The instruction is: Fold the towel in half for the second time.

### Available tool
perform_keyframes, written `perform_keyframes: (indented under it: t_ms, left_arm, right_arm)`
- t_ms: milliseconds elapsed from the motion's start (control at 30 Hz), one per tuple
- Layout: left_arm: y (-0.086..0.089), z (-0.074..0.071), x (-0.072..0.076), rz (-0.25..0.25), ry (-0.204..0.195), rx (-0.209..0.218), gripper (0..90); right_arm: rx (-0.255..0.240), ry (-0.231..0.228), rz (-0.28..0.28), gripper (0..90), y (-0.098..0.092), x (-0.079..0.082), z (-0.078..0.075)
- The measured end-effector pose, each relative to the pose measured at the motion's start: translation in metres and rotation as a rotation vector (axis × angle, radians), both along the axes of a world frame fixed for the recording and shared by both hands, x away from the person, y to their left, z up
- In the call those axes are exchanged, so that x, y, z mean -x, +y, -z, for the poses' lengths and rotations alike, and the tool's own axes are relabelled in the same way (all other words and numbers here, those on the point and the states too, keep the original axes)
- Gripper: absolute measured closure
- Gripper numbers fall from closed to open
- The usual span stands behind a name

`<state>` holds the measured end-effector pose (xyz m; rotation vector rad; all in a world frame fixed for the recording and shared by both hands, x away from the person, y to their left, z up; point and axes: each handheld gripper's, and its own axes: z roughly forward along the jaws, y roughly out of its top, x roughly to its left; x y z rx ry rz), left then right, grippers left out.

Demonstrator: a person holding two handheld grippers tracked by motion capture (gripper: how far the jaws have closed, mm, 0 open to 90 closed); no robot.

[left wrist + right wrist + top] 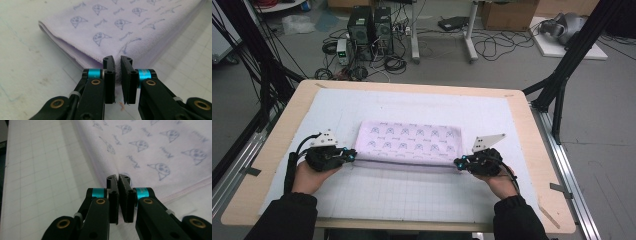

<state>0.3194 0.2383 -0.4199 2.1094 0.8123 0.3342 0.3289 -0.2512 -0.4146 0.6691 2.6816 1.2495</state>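
both tongs, left and right, are pinched shut on the near corners of the folded lilac printed towel, which lies mid-table on the white gridded mat. i'd lift both corners evenly and keep the edge taut before folding it away.

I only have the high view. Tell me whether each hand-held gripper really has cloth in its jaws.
Observer: The left hand-held gripper is shut on the lilac towel, with cloth pinched between its pads at the near corner.
Operator: Now check the other one.
Observer: The right hand-held gripper is shut on the towel's near edge, jaws almost meeting.
Operator: Report the fold.
Observer: In the left gripper view, the towel's open side shows several stacked layers.
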Motion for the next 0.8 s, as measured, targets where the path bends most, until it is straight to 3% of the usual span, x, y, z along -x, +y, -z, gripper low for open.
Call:
perform_keyframes:
  t_ms: [67,100,167,367,533,800]
  left_arm:
    - [0.0,0.008,0.002,-0.009,0.016,-0.009,73.0]
    - [0.001,0.01,0.003,-0.01,0.022,0.001,70.7]
    - [0.004,0.011,0.004,-0.015,0.019,0.018,68.1]
    - [0.004,0.007,0.01,-0.046,-0.009,0.053,55.2]
    - [0.002,0.003,0.017,-0.052,-0.037,0.073,47.6]
    - [0.005,0.004,0.028,-0.055,-0.038,0.086,37.0]
  right_arm:
    - [0.032,0.065,-0.003,76.9,0.002,-0.002,0.008]
    - [0.025,0.078,-0.006,76.1,0.003,-0.003,0.011]
    - [-0.012,0.044,-0.005,73.6,0.005,-0.001,0.012]
    - [-0.091,0.001,0.045,64.5,0.004,-0.001,0.008]
    - [-0.108,-0.028,0.093,55.6,0.003,-0.001,0.008]
    - [-0.139,-0.06,0.187,29.1,0.0,0.006,0.004]
